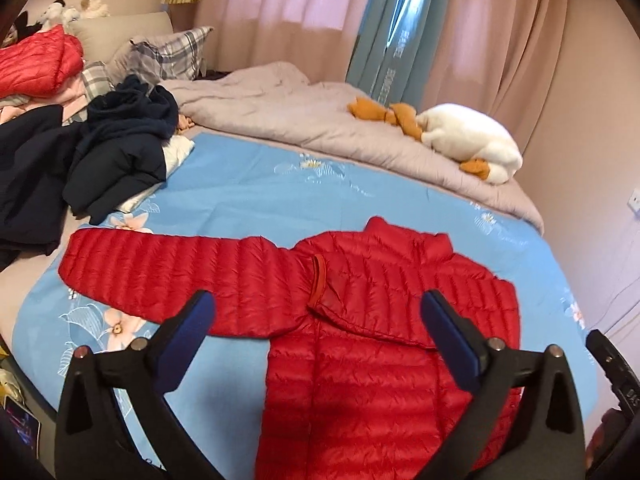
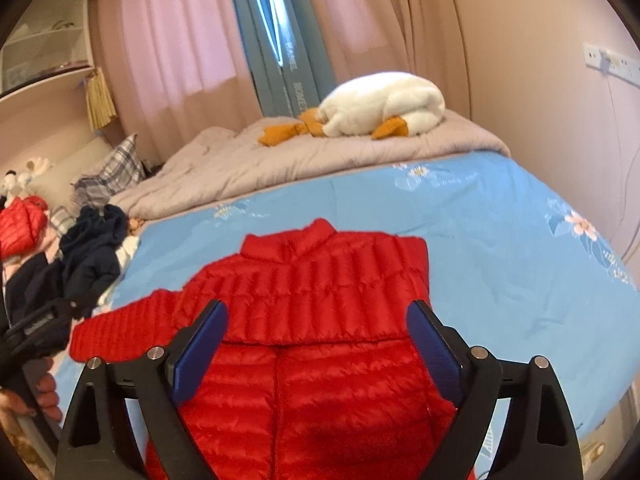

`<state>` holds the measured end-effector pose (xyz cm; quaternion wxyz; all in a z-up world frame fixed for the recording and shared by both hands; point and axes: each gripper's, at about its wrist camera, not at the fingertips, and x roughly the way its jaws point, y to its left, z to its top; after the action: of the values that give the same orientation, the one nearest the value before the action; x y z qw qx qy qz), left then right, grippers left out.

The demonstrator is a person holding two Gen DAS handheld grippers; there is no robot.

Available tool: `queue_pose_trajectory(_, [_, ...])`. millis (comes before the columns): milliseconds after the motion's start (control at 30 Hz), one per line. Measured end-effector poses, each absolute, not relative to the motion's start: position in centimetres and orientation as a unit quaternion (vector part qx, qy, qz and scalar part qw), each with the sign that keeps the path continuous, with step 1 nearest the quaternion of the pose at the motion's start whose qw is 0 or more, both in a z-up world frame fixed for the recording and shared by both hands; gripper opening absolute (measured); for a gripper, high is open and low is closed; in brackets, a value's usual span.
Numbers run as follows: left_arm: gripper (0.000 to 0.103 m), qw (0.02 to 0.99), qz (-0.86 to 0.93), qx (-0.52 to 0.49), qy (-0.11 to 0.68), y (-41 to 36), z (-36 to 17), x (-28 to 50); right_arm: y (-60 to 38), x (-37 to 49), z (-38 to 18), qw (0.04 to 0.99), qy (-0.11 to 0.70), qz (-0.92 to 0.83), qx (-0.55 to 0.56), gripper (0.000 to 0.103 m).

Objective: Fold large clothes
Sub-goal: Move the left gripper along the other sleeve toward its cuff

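Hovering at lower frame, your left gripper (image 1: pixel 316 312) and right gripper (image 2: pixel 318 320) hold jaws wide, empty, above the red quilted puffer jacket (image 1: pixel 360 344) on the blue floral bedsheet (image 1: pixel 248 196).

You see a glossy quilted red jacket (image 1: pixel 360 320), on smooth printed cotton blue sheet (image 1: pixel 248 196), matt black plastic grippers.

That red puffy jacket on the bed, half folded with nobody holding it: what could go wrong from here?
The red jacket is puffy, and both hand-held grippers, left and right, are open above it, so the folded-in right sleeve may spring back. The left sleeve still lies stretched out near the dark clothes pile, so it could drag against that pile when lifted. The slick fabric may slip from the pads.
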<state>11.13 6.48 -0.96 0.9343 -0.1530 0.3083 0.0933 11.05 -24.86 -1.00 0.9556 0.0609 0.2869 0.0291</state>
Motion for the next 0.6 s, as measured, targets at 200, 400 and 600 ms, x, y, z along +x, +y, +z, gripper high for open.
queue_pose_trajectory(200, [0.103,0.935,0.095,-0.168,0.296,7.0,0.0,8.3,-23.6,10.1,0.4,0.961,0.264,0.059,0.053,0.101])
queue_pose_trajectory(400, [0.103,0.928,0.109,-0.19,0.302,8.1,-0.8,6.5,-22.6,9.5,0.8,0.962,0.257,0.084,0.045,0.102])
queue_pose_trajectory(600, [0.103,0.914,0.129,-0.213,0.32,9.7,-2.7,5.3,-21.7,9.1,0.1,0.959,0.267,0.089,0.038,0.102])
